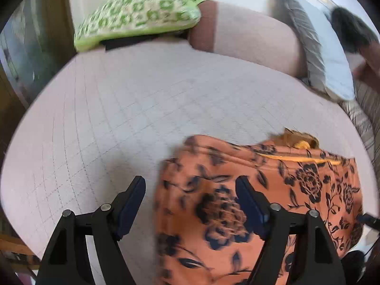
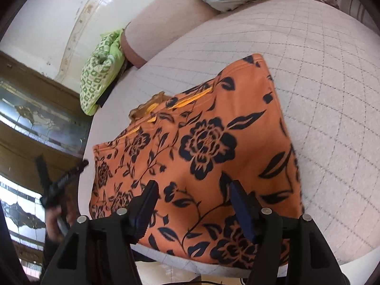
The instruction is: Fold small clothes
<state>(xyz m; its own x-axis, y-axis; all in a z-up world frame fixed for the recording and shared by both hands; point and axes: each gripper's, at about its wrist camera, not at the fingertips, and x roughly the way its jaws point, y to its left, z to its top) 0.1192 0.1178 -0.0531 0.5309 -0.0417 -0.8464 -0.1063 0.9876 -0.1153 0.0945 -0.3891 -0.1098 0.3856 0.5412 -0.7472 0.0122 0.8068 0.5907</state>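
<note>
Both black two-finger grippers, left (image 1: 190,204) and right (image 2: 192,204), spread apart and empty above orange black-flowered garment (image 2: 213,147) lying flat near quilted pale bed (image 2: 320,71) edge; best pinching near corners, folding evenly away.

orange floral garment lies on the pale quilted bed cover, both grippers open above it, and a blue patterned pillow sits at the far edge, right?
Not quite: the pillow is green and white patterned, not blue, as the left wrist view shows. The orange floral garment does lie on the pale quilted bed cover, with both grippers' jaws open above it.
</note>
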